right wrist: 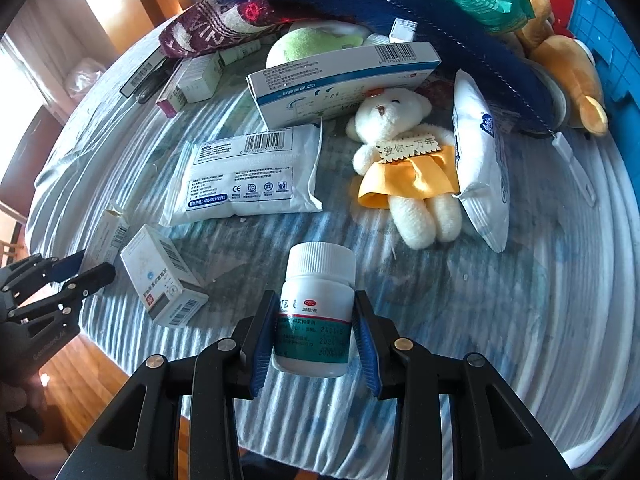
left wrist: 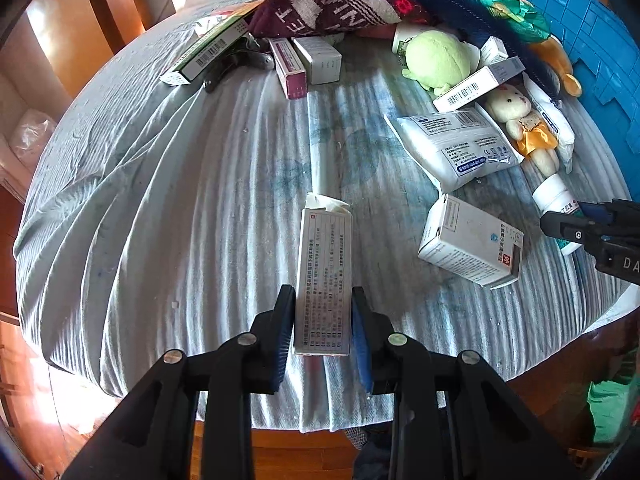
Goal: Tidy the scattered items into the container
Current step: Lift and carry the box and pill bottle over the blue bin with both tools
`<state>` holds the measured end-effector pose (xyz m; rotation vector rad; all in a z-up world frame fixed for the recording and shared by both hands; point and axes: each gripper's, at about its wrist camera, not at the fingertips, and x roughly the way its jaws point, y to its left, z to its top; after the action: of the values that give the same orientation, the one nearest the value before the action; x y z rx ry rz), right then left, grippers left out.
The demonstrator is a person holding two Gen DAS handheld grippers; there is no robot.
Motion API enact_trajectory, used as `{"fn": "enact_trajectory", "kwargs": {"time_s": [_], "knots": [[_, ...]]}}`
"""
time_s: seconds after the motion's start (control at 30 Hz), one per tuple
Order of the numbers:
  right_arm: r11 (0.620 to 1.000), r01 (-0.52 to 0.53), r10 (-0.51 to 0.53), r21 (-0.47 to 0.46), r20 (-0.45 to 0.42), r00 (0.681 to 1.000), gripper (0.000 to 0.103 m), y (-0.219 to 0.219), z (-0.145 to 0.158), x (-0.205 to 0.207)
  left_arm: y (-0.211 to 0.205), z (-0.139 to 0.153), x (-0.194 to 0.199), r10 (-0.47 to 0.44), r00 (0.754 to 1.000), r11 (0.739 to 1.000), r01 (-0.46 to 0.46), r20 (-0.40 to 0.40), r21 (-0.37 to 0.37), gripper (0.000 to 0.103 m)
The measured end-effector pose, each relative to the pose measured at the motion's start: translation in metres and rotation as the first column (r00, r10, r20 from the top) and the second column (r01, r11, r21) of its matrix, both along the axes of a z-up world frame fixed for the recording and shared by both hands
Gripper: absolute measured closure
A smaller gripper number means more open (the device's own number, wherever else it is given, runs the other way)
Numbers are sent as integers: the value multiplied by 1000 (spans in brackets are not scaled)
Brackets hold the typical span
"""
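My left gripper is shut on a narrow grey medicine box with a torn flap, just above the striped cloth. My right gripper is shut on a white pill bottle with a teal label and white cap. The blue crate stands at the far right; it also shows in the right wrist view. A white box lies between the grippers. A white sachet and a white bear in a yellow dress lie beyond.
A green plush, several medicine boxes, a patterned cloth, a blue feather duster, a brown plush and a white pouch crowd the far side. The table edge is close in front.
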<state>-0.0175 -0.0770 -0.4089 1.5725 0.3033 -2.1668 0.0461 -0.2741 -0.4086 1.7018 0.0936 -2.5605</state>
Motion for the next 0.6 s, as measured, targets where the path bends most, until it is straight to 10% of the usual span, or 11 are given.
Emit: {"fn": "enact_trajectory", "kwargs": {"time_s": [0.6], "knots": [[999, -27, 25, -35, -49, 998, 67, 12, 40, 10, 5, 37, 3, 22, 997, 1000, -24, -69, -21, 77]]}}
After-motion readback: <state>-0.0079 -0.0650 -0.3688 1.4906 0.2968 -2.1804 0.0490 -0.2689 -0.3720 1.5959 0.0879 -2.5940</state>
